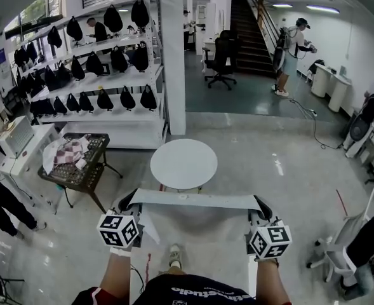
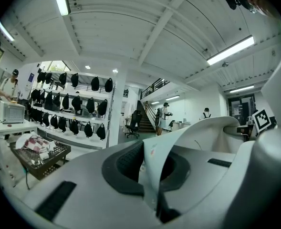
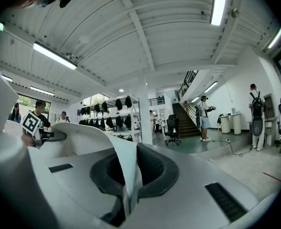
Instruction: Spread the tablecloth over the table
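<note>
**A:** Lowest in the frame, our left gripper (image 1: pixel 127 203) and right gripper (image 1: pixel 260 204) each pinch an end of the tablecloth's (image 1: pixel 193 199) upper edge, which runs level between them.

**B:** We judge it light, thin and limp, perhaps a little slick, since it creases at each pinch. Those end holds suit it, because we can steer it only by that stretched edge.

**A:** Beyond it, at frame centre, the round white table (image 1: pixel 183 164) stands uncovered.
</note>
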